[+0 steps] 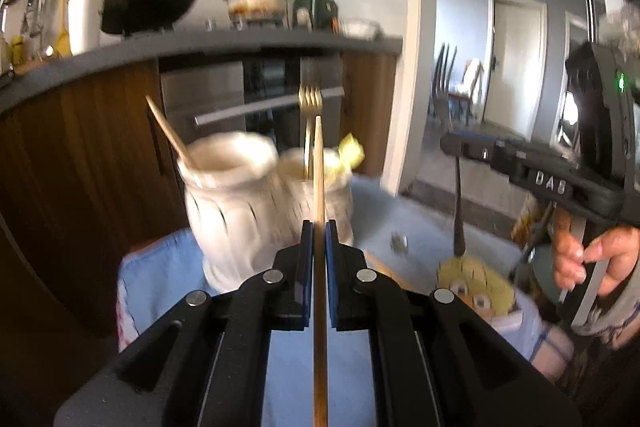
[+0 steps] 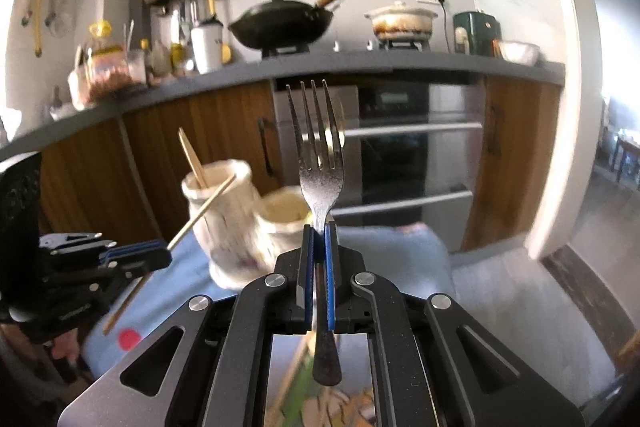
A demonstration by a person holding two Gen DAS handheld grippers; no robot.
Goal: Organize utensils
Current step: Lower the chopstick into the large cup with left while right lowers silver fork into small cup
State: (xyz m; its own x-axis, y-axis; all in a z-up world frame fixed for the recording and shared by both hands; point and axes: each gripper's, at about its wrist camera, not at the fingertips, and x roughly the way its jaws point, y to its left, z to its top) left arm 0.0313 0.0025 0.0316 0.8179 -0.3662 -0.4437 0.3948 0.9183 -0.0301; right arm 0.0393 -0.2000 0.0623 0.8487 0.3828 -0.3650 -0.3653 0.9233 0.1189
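Left gripper (image 1: 319, 227) is pinching a wooden chopstick (image 1: 319, 167) between its blue pads, jaws pressed onto the stick, which is pointing up and forward toward two cream ceramic holders. Right gripper (image 2: 319, 229) is clamping a dark-handled metal fork (image 2: 318, 151) at the neck, tines standing upright, handle end hanging below the pads.

Readable writing: raised letters "DAS" (image 1: 551, 183) on the right gripper's body as seen from the left wrist view. Other lettering on the left gripper body is too blurred to read.

Nearer holder (image 1: 232, 203) is carrying one chopstick (image 1: 168, 131) leaning left. Second holder (image 1: 320, 187), touching or just beside the first, is carrying a gold fork (image 1: 310, 103) and something yellow (image 1: 351, 151). Both holders are sitting on a blue cloth (image 1: 160, 275).

Surroundings: grey counter (image 2: 360, 65) behind, with a black wok (image 2: 282, 21), a white casserole pot (image 2: 402, 21) and a green appliance (image 2: 476, 27); oven front (image 2: 420, 147) below. A yellow cartoon-face item (image 1: 476, 287) is lying on the cloth to the right.
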